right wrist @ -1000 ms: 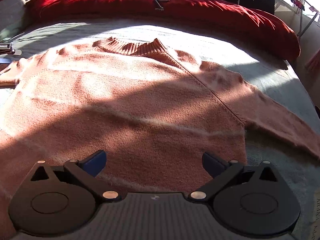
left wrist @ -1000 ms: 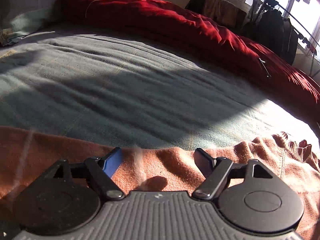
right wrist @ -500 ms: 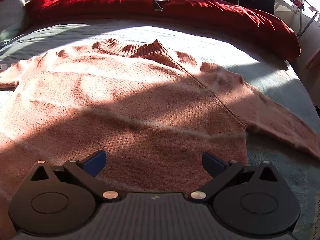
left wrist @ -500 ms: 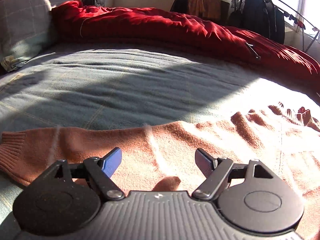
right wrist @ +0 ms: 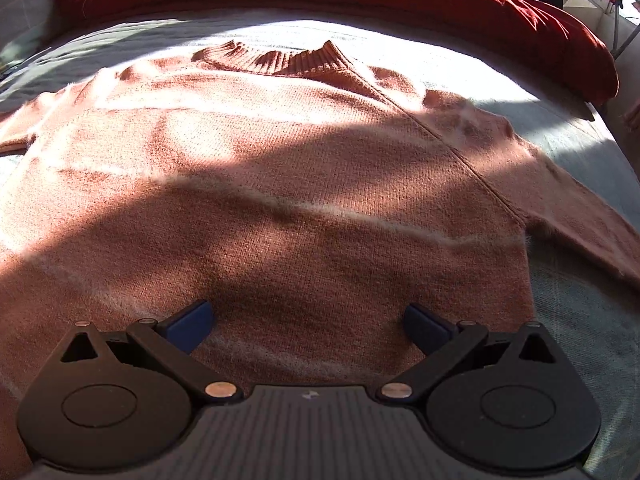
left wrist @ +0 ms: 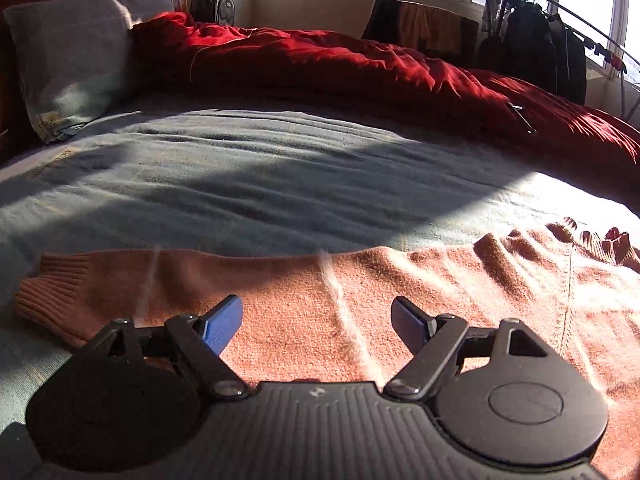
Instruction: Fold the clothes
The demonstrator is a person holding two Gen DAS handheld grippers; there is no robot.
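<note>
Sunlight falls across a big bed [left wrist: 248, 184] with a grey-blue blanket, and a red quilt [left wrist: 360, 68] is bunched along the far side. A pink sweater [right wrist: 280, 168] lies flat on the blanket, neck toward 12 o'clock. Its left sleeve [left wrist: 168, 280] stretches sideways, cuff at 9 o'clock. The left hand-held gripper [left wrist: 316, 320] is right over that sleeve, so it is nearer. The right hand-held gripper [right wrist: 308, 322] is over the hem. Both are spread wide and hold nothing.

The sweater's [right wrist: 280, 184] hem hides behind the right gripper [right wrist: 308, 322]; its right sleeve [right wrist: 592, 232] runs off the frame edge, and glare washes out the collar [left wrist: 600, 240].
</note>
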